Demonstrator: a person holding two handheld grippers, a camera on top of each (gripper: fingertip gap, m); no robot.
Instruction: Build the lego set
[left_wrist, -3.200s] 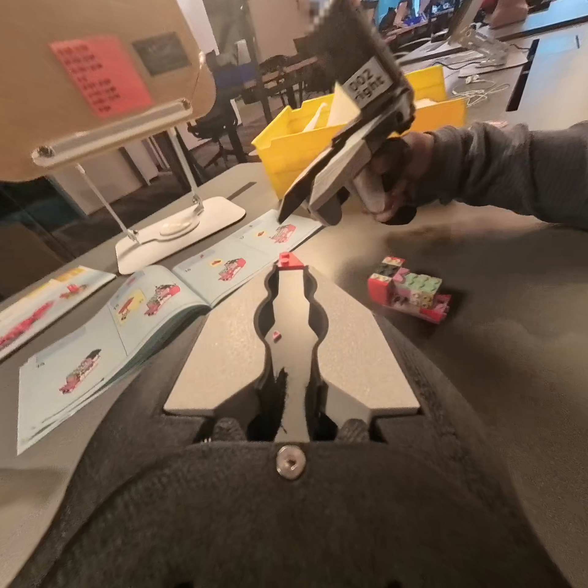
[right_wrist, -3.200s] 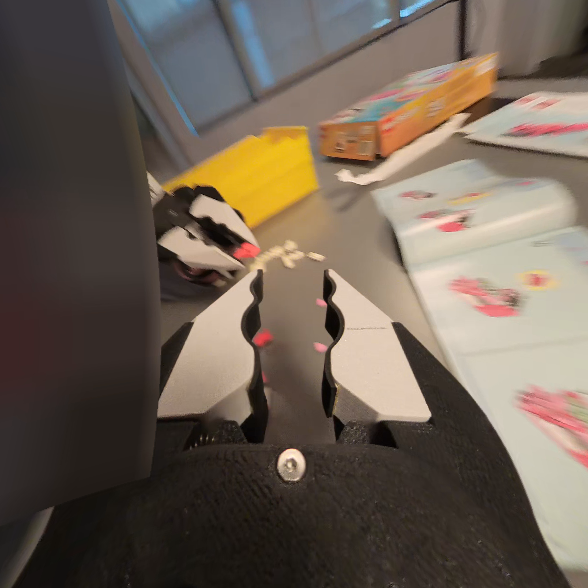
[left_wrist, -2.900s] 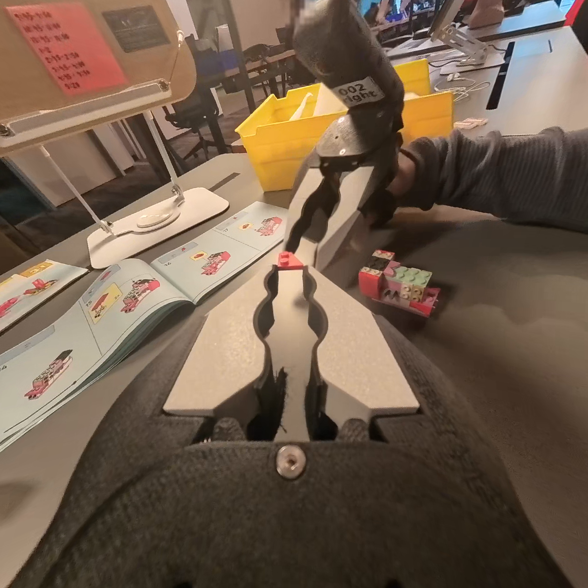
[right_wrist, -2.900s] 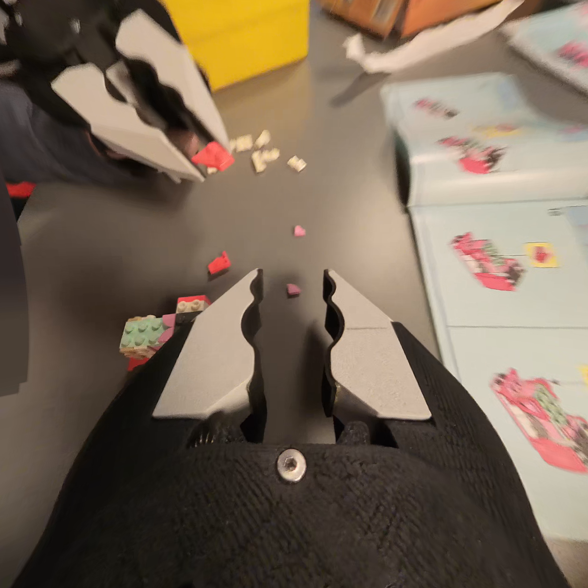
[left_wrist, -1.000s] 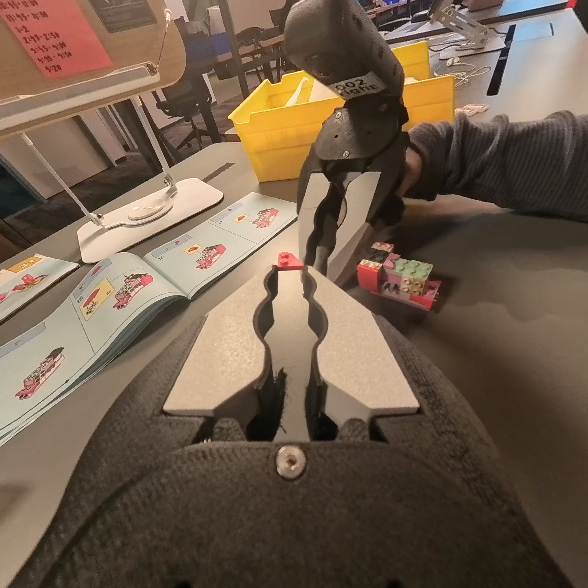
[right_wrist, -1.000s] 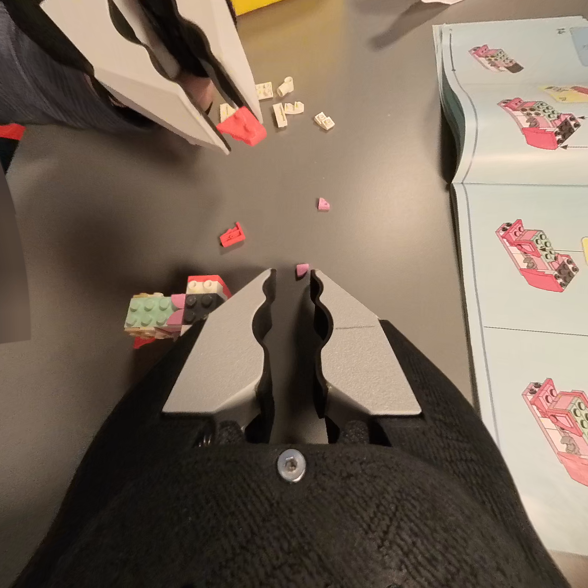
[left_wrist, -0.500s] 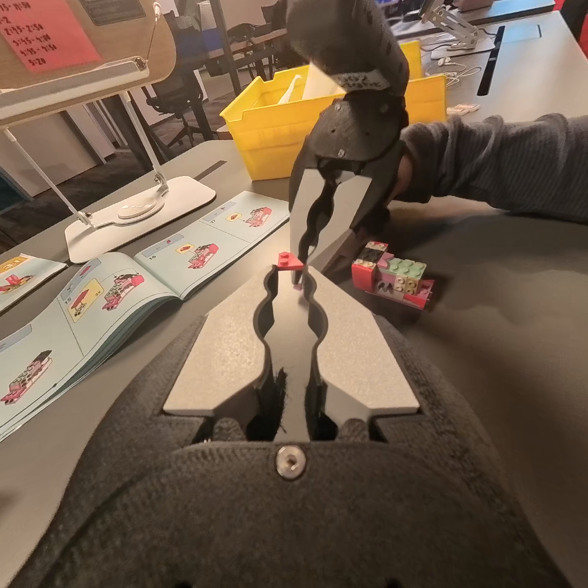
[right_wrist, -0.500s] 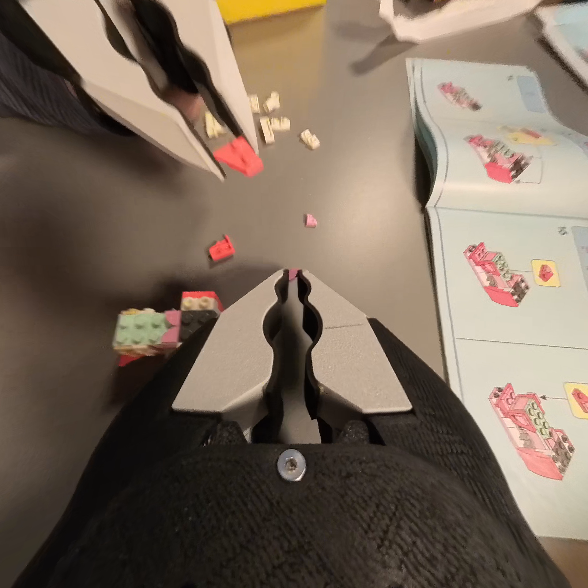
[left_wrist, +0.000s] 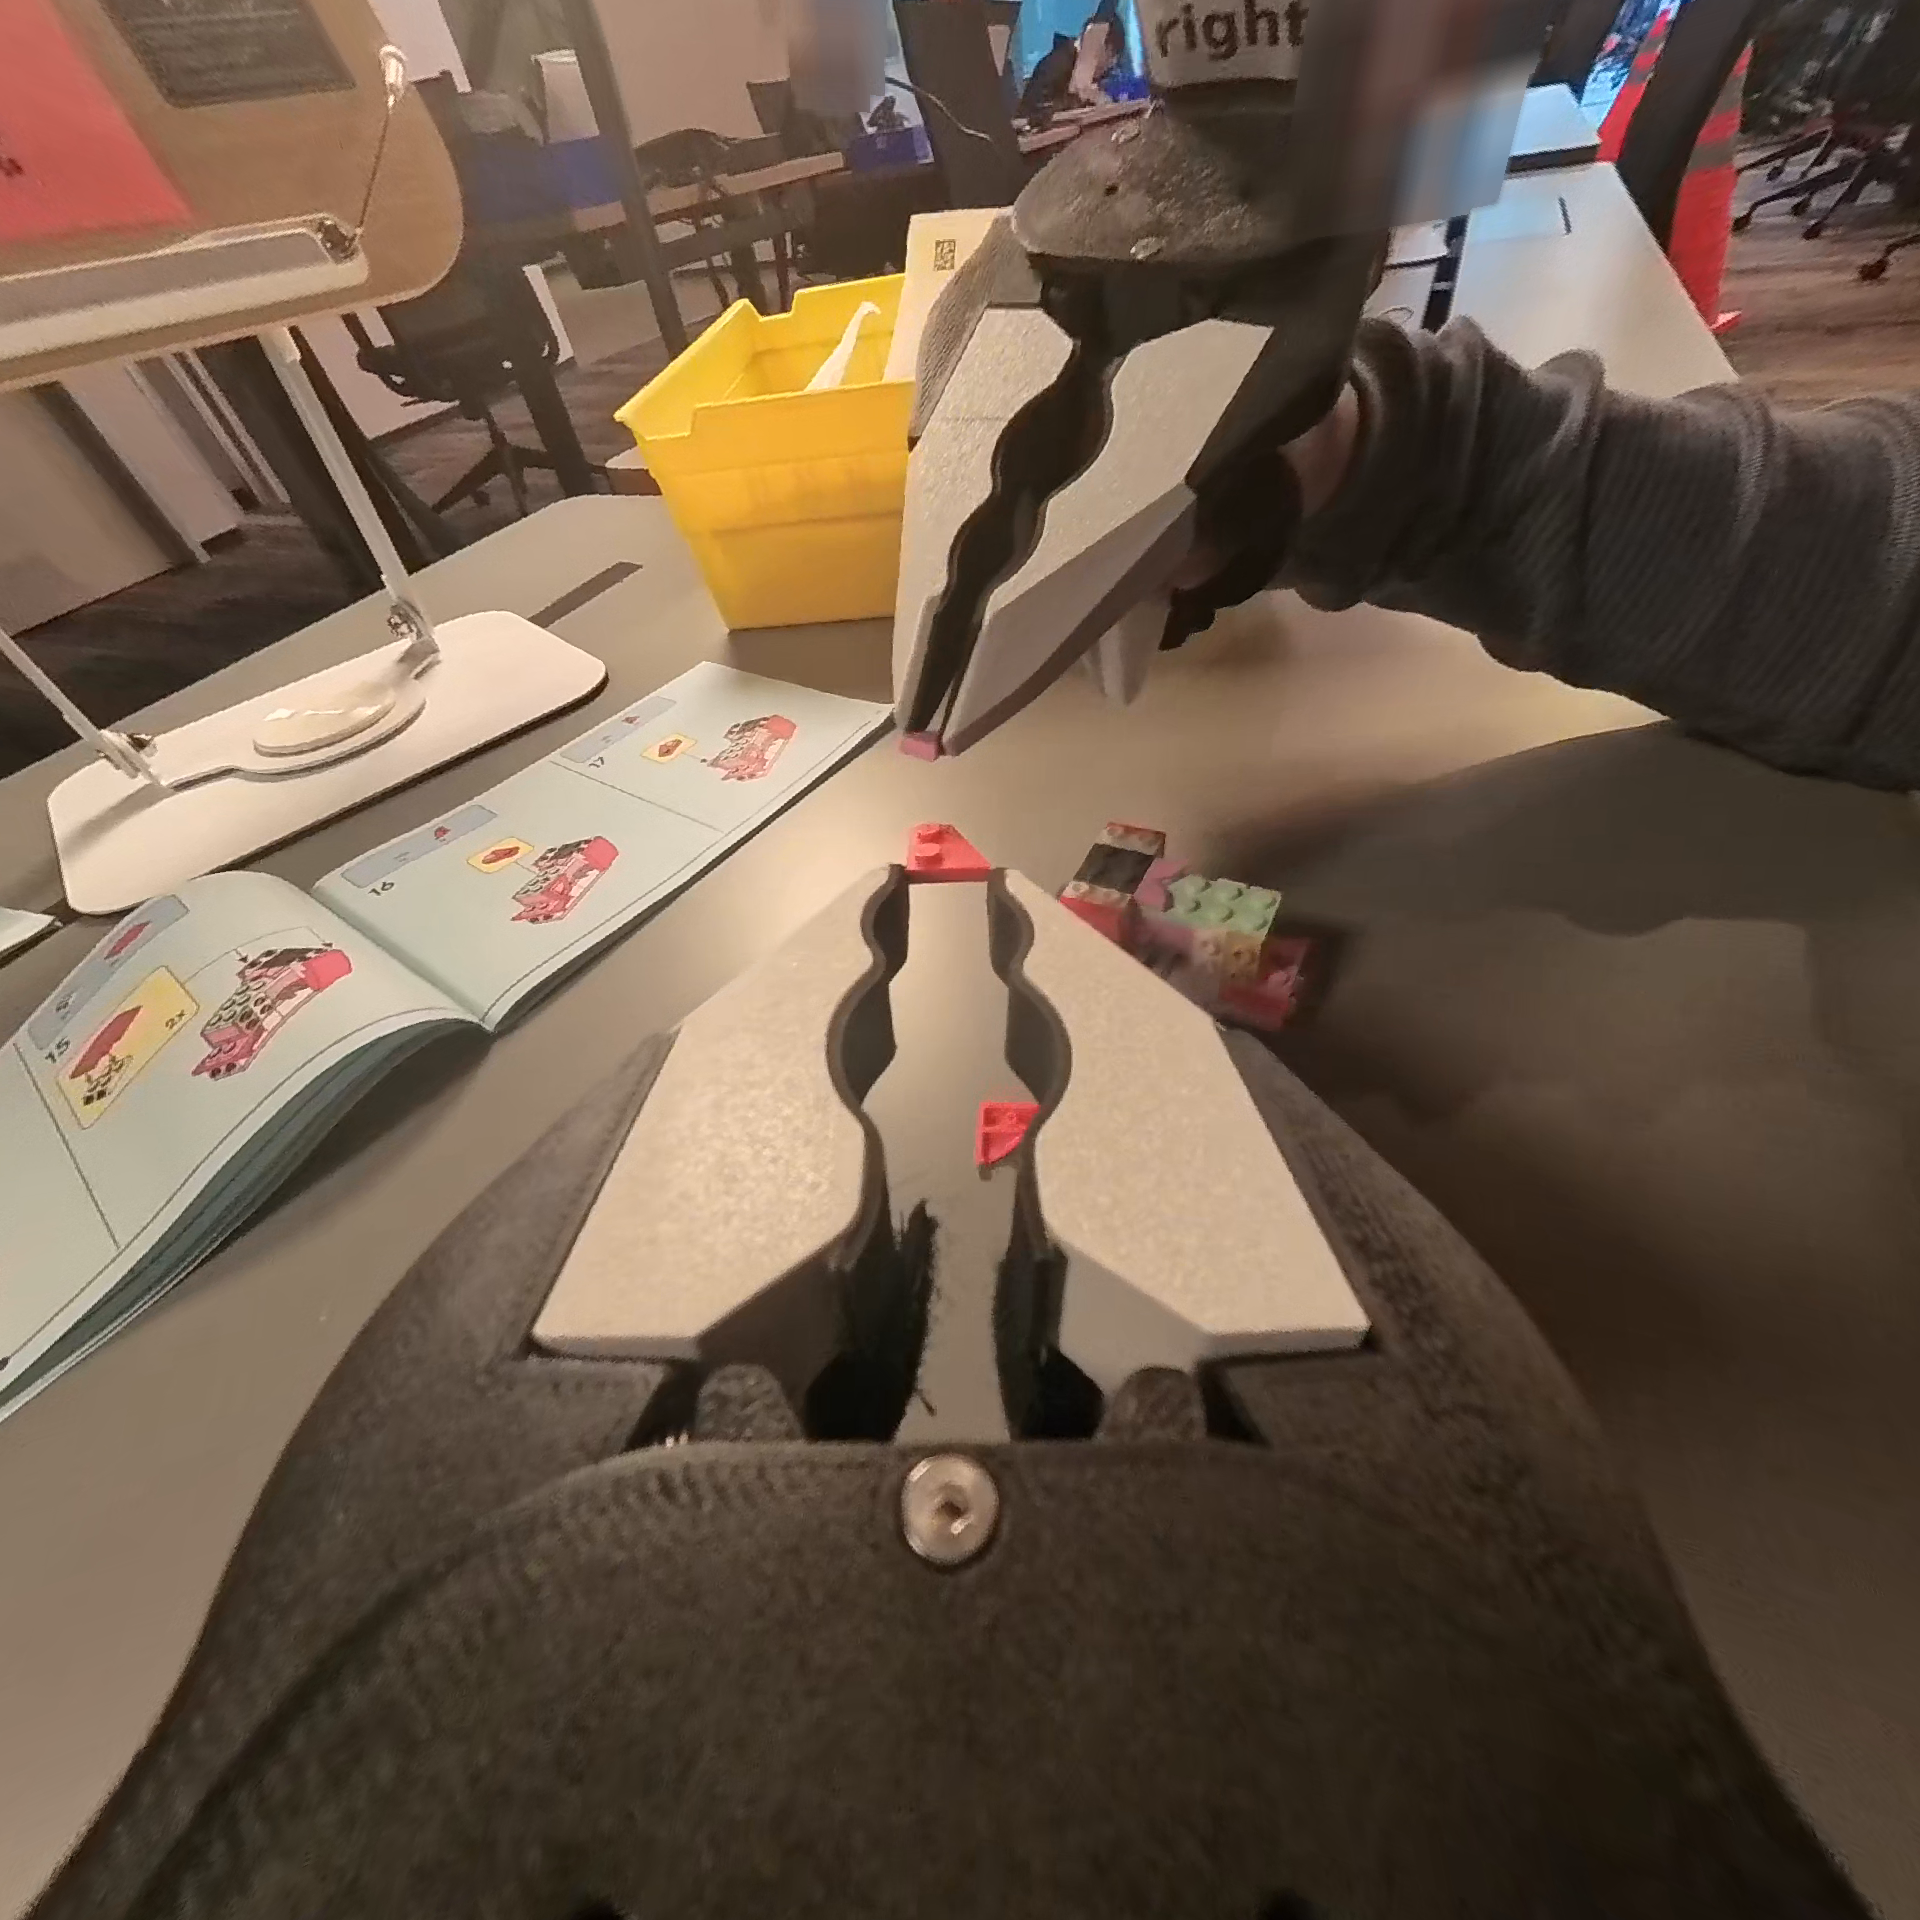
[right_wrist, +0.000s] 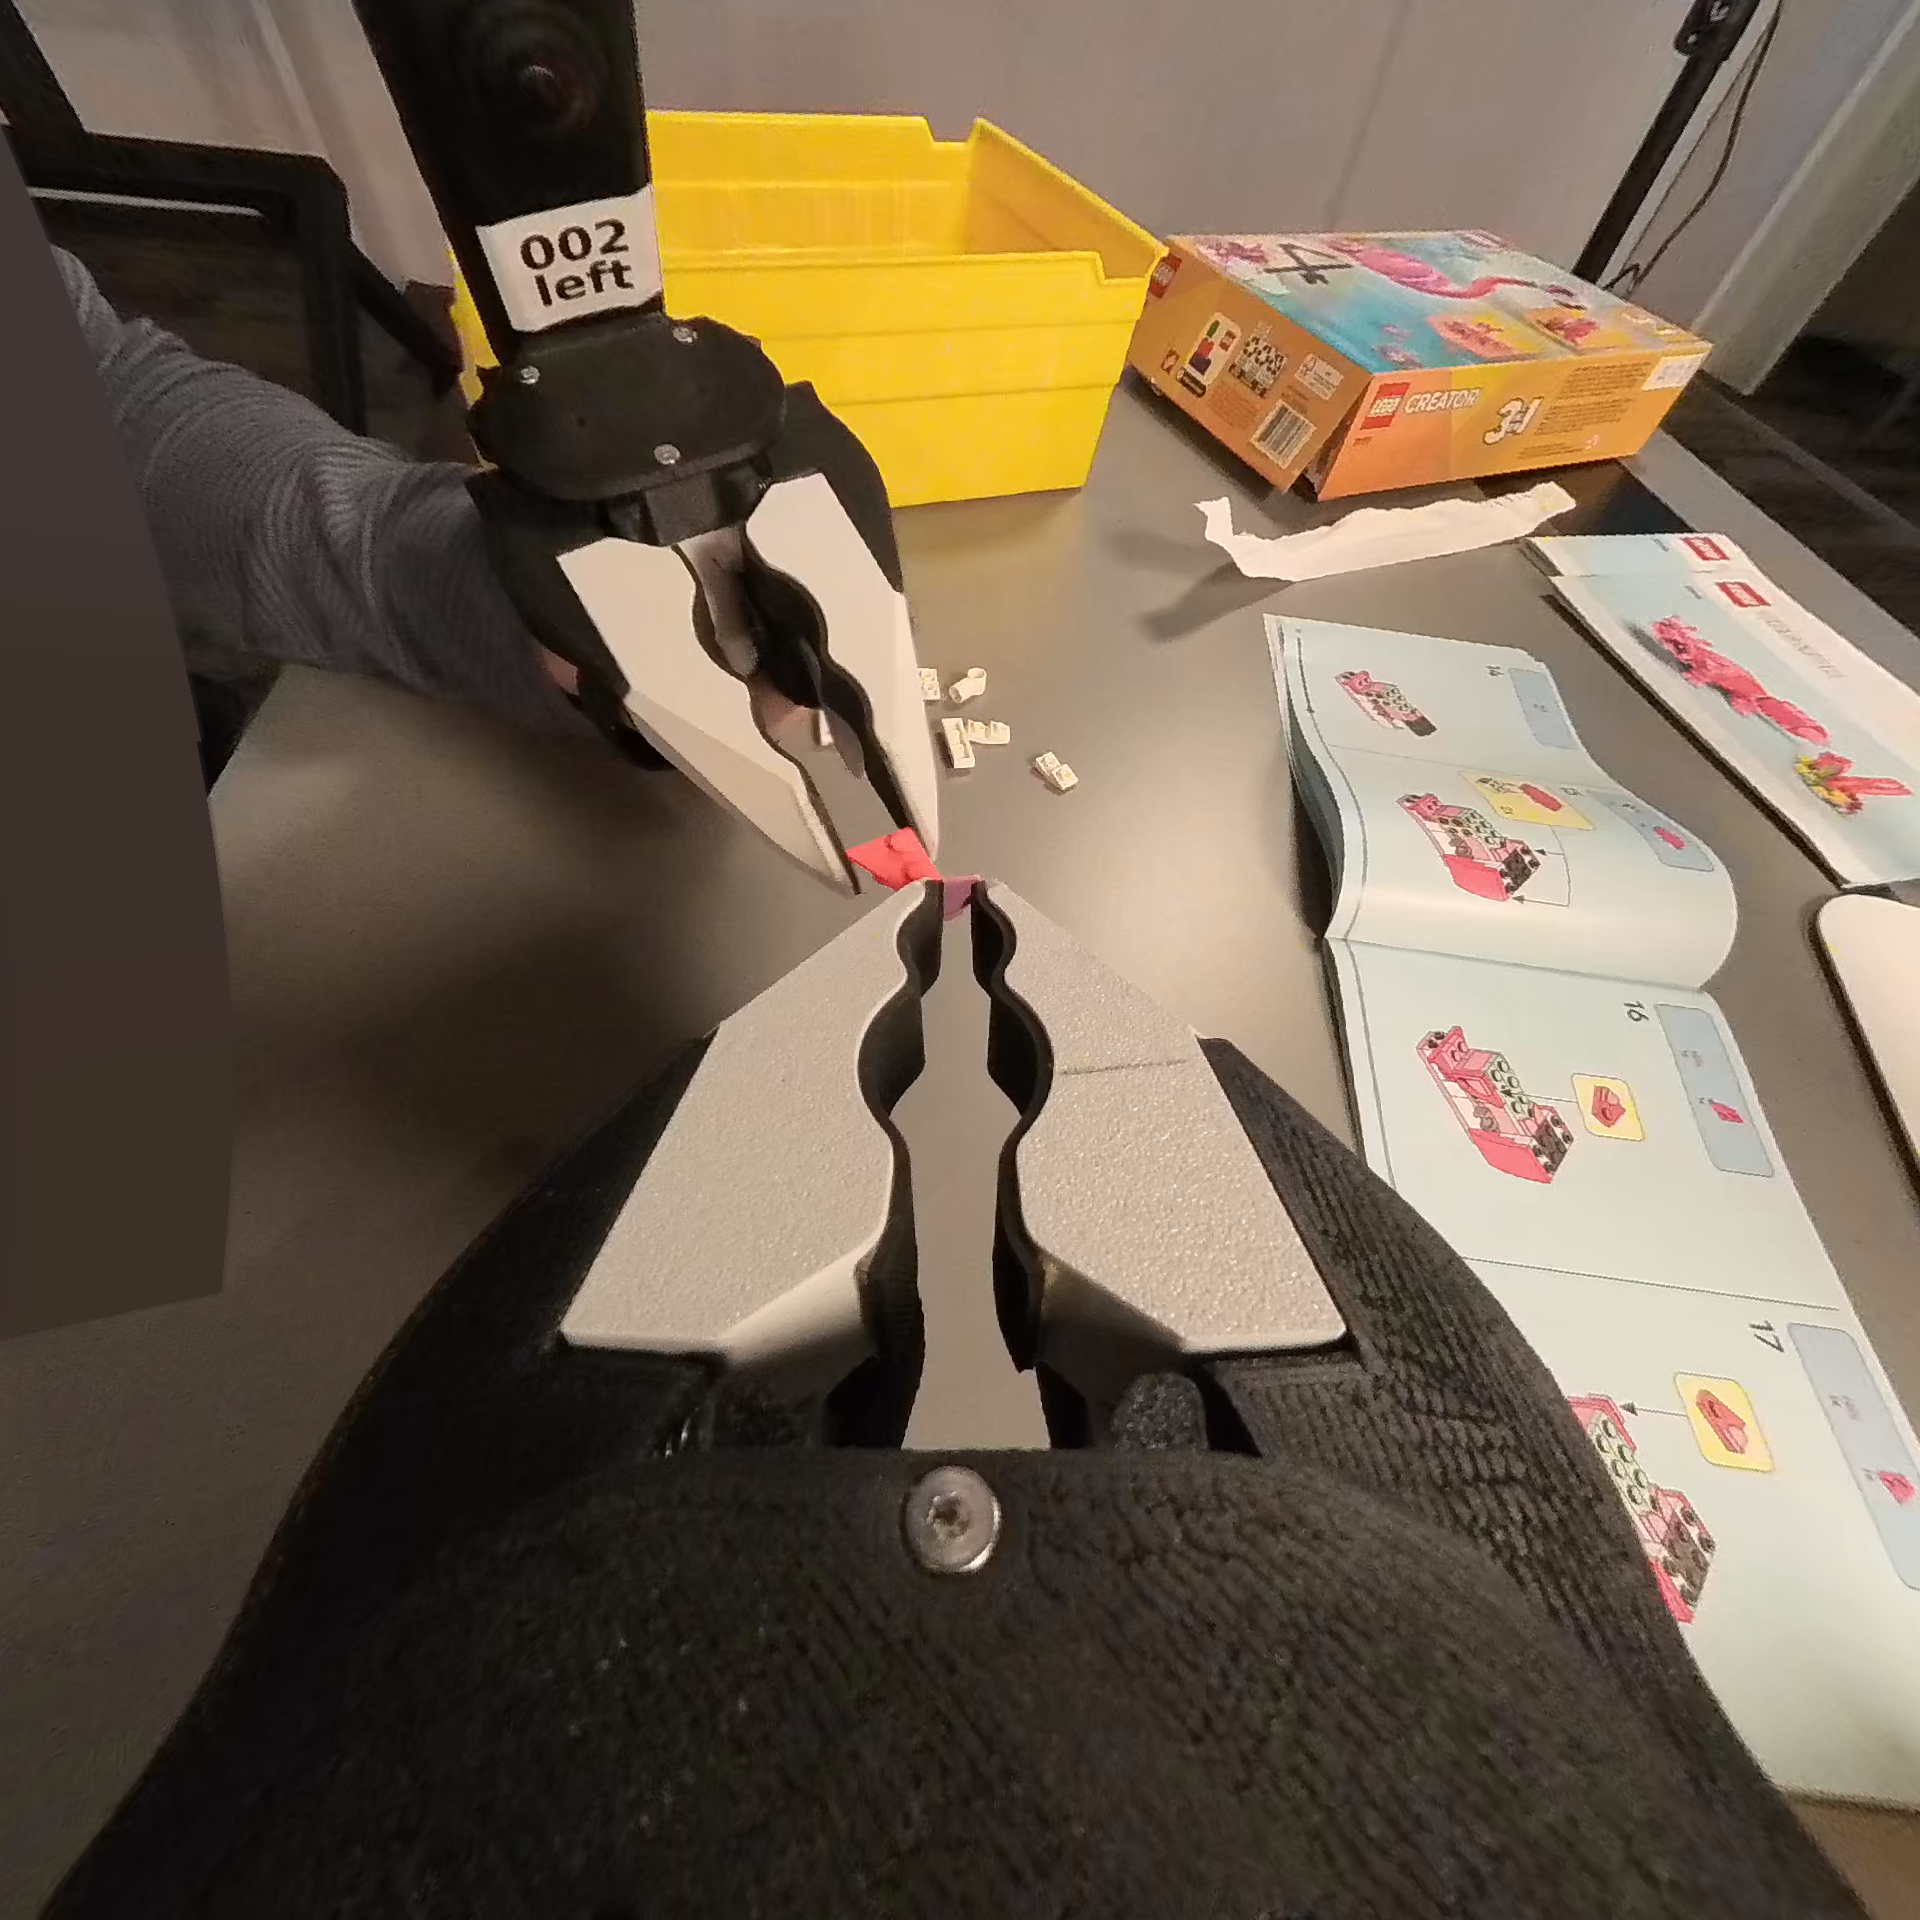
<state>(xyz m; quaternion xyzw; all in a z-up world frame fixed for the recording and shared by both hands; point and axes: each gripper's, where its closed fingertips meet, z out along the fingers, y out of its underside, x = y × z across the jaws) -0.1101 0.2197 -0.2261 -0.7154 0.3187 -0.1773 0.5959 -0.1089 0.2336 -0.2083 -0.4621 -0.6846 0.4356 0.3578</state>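
Tools meet over grey surface (right_wrist: 1143, 644): my left tool (left_wrist: 943, 883) grips a red wedge-shaped plastic brick (left_wrist: 943, 854); my right tool (right_wrist: 956, 900) pinches a tiny purple brick (right_wrist: 958, 891), just beside that wedge.

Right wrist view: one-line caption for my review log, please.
Right gripper pinching a tiny purple piece beside the left gripper, which grips a red wedge plate, above a grey table with open instruction booklets.

the right tongs (right_wrist: 948, 902) have closed on the small purple piece (right_wrist: 958, 896) and lifted it off the table (right_wrist: 520, 987).
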